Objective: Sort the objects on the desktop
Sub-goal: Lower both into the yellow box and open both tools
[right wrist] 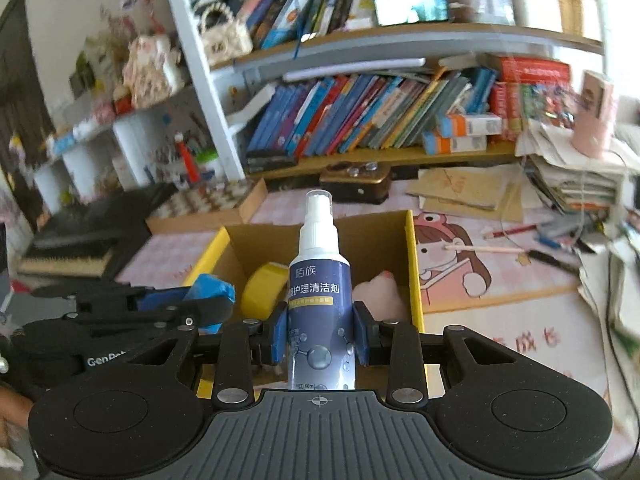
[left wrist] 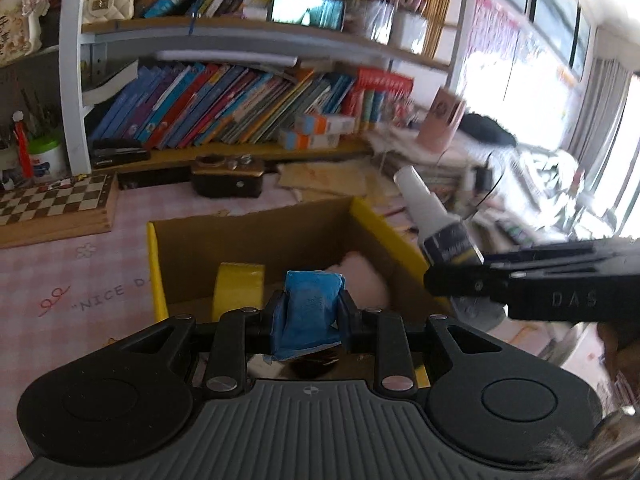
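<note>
My left gripper [left wrist: 307,316] is shut on a blue packet [left wrist: 310,308] and holds it over the near edge of an open cardboard box [left wrist: 256,232] with yellow flaps. My right gripper [right wrist: 321,338] is shut on a white and blue spray bottle [right wrist: 320,280], upright, above the same box [right wrist: 372,236]. In the box lie a yellow tape roll [left wrist: 238,290] and a pink soft item [left wrist: 366,276]. In the left wrist view the right gripper [left wrist: 456,280] comes in from the right with the bottle [left wrist: 434,222]. The left gripper [right wrist: 208,300] with the blue packet [right wrist: 210,288] shows at left in the right wrist view.
A chessboard [left wrist: 56,204] lies at far left on the pink checked tablecloth. A dark brown case [left wrist: 228,178] stands behind the box. Bookshelves [left wrist: 240,108] line the back. Pens and pencils [right wrist: 516,240] and paper stacks [right wrist: 576,176] lie to the right.
</note>
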